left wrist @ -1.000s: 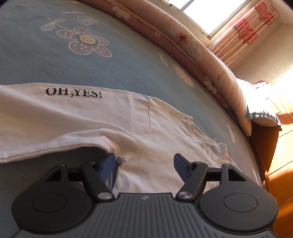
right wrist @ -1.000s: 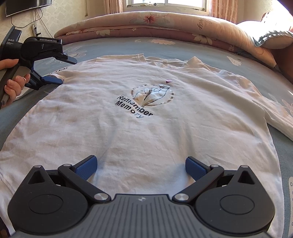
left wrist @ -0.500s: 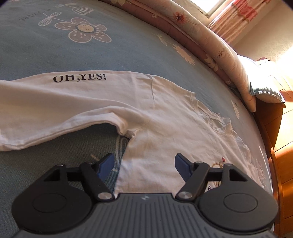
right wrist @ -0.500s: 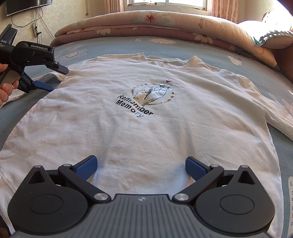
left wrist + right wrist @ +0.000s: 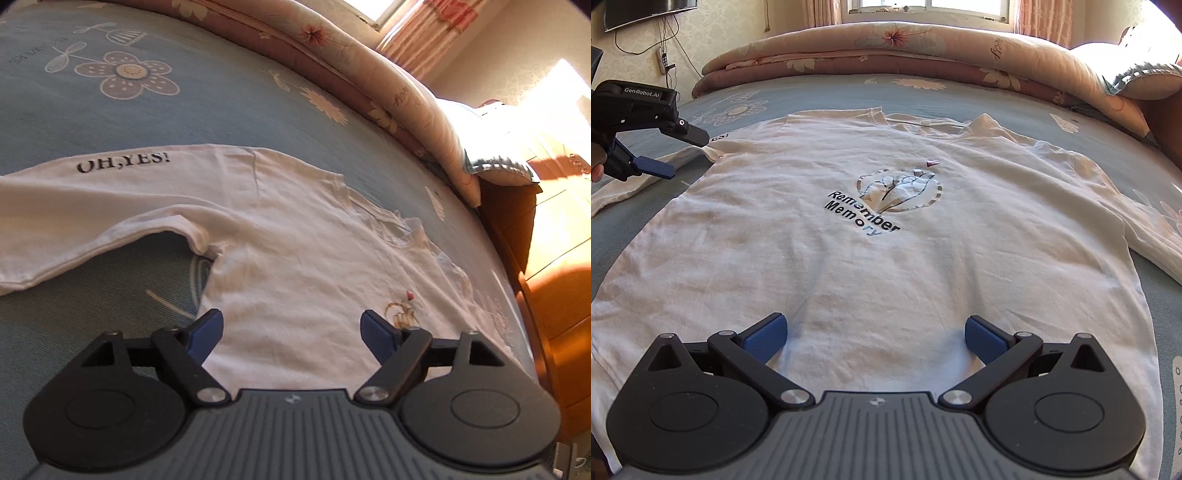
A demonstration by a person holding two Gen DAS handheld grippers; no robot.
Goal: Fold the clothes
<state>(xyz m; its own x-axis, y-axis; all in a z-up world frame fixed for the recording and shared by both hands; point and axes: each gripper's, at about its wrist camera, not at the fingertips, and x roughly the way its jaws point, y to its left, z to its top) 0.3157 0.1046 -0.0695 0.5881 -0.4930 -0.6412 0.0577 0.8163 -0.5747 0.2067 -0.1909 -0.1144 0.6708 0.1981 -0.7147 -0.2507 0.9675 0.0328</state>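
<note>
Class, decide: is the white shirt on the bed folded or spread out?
Spread out: the white shirt lies flat, front print showing, both sleeves extended sideways.

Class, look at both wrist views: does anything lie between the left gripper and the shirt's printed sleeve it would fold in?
Nothing visible does. The left gripper, its jaws opening with nothing between them, hangs above the armpit of the white T-shirt. Only blue bedsheet and shirt fabric lie before the "OH,YES!" sleeve.

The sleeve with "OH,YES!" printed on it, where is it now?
In the left wrist view, the sleeve lies flat on the blue bedsheet at left, stretching out from the white shirt, beyond the left tool.
</note>
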